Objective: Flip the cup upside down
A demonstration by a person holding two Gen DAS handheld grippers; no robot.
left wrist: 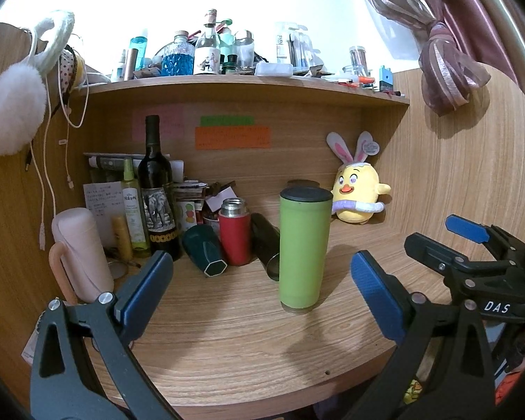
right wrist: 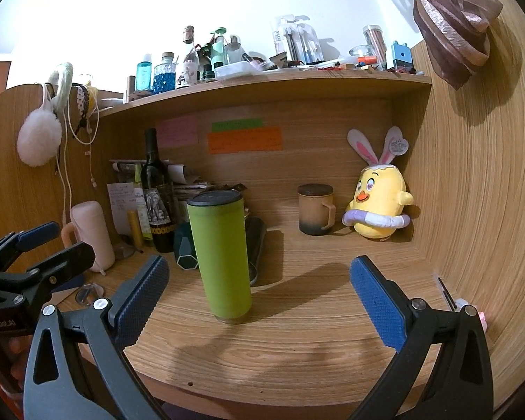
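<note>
Both tongs, left tongs (left wrist: pixel 259 280) and right tongs (right wrist: pixel 259 280), gape wide; I fear toppling the green tumbler (left wrist: pixel 304 248) into the red flask (left wrist: pixel 233 232).

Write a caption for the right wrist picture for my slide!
Open right gripper faces a tall green cup standing on the wooden desk.

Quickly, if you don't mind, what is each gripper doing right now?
Left gripper: open, holding nothing.
Right gripper: open, holding nothing; the green cup stands free on the desk.
</note>
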